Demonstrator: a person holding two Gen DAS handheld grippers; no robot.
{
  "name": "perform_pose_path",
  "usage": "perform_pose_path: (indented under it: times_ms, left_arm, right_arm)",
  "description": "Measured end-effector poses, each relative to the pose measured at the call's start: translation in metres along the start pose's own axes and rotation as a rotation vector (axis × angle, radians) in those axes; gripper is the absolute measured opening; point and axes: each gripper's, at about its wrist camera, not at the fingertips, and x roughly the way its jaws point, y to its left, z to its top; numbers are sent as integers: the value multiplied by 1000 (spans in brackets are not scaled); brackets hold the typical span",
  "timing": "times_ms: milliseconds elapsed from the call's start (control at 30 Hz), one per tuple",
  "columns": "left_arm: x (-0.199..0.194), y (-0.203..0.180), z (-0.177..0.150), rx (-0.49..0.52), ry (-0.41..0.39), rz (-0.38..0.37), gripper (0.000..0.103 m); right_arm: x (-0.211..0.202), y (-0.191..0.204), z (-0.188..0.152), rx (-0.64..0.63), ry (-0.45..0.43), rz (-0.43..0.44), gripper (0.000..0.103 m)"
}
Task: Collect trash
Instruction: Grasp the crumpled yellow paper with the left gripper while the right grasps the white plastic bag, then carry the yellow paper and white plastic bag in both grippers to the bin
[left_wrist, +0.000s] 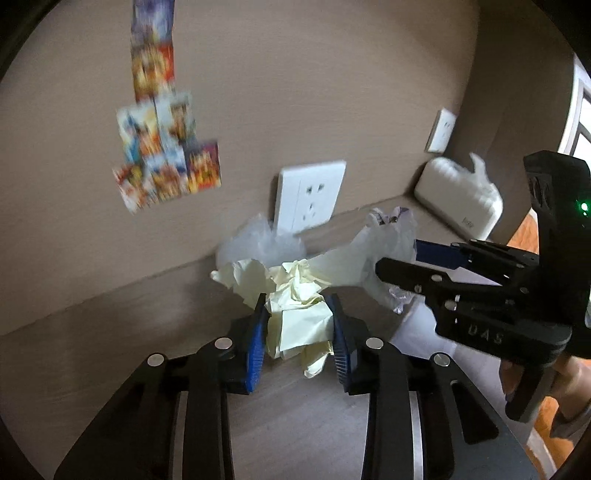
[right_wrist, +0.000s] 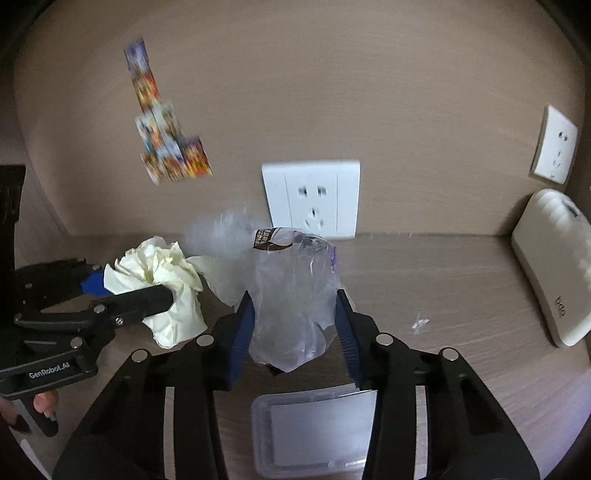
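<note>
clear plastic lid (right_wrist: 314, 432) lies below right gripper (right_wrist: 295, 325), white box (right_wrist: 554, 266) well aside.

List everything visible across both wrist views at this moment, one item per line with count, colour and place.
crumpled paper: one wad, pale yellow, on the table between the left gripper's fingers
clear plastic bag: one, transparent with dark print, between the right gripper's fingers
thin plastic film: one, whitish, by the wall behind the paper
plastic tray: one, clear, on the table below the right gripper
wall sockets: two, white, one centre, one far right
white device: one, cream, right end of the table
stickers: a cluster, multicoloured, on the wall
table: one, grey-brown wood
left gripper: black, blue pads, closed on the paper
right gripper: black, blue pads, around the bag
</note>
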Motion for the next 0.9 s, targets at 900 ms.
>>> perform_pose_path:
  times_ms: [900]
  left_arm:
    - [-181,-243,-85,148,-144,-44,31]
  right_arm:
    - [-313,-51,-129,81,-222,11,43]
